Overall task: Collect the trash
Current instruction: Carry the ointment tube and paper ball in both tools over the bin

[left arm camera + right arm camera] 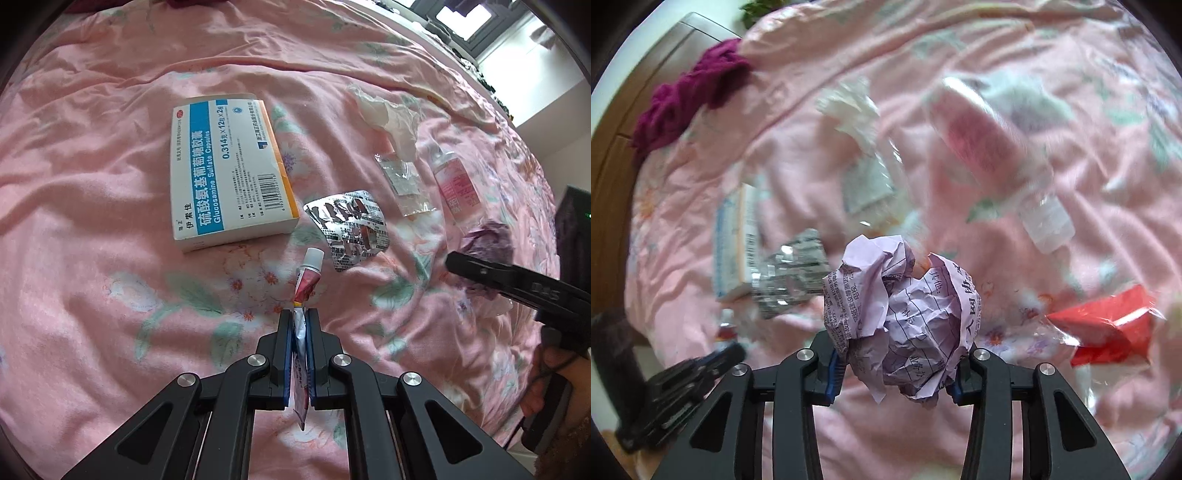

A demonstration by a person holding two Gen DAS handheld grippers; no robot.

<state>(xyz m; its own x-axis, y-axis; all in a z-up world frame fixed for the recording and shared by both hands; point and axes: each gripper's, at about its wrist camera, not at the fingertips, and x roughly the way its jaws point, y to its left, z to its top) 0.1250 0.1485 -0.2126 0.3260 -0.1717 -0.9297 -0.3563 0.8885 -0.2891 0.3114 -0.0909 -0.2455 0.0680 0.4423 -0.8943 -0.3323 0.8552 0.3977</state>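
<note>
Left gripper [300, 314] pinching squeezed ointment tube [308, 275] above pink bedspread [92, 221]; right gripper [899, 363] clamped on crumpled lilac paper ball [901, 310], apparently lifted; medicine box [225, 173], blister pack [349, 229] on bed

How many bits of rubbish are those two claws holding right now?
2: a squeezed tube pinched in the left claw, and a crumpled purple paper ball in the right claw.

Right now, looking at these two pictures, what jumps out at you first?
A crumpled lilac paper ball fills the right gripper, whose jaws squeeze it. The left gripper pinches a squashed little tube. Beyond it, a blue-and-white medicine box lies on the pink floral bedspread.
</note>
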